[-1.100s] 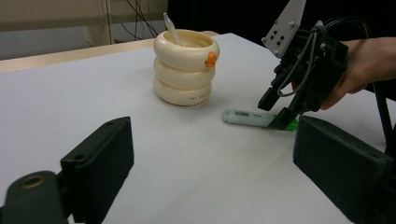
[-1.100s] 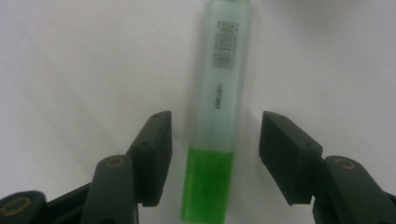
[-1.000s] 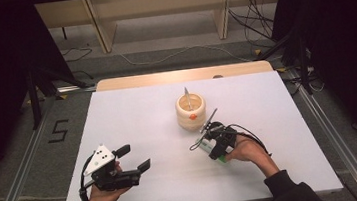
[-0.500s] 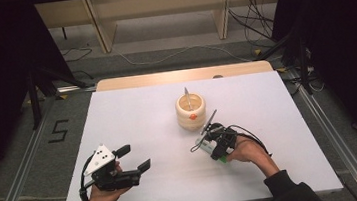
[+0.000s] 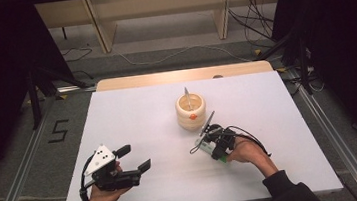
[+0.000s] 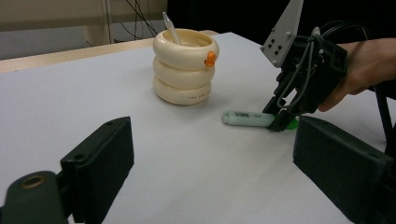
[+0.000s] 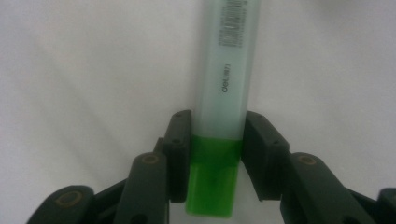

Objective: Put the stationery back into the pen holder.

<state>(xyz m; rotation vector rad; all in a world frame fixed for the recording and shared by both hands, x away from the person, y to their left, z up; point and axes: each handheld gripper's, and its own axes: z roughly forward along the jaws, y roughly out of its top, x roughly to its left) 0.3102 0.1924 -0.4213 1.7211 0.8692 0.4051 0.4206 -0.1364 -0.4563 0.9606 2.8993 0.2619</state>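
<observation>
Highlighter (image 7: 223,93) barcode legible between claw pads

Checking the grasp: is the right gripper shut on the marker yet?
Yes, shut. The right gripper, whose jaws have just been closing, has both pads against the marker, which lies flat on the table.

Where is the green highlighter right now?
The green highlighter lies flat on the white table, right of centre, just in front of the cream holder, between the right gripper's jaws.

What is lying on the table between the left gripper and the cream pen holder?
Nothing: in the left gripper view, bare white table stretches from the left gripper to the pen holder.
</observation>
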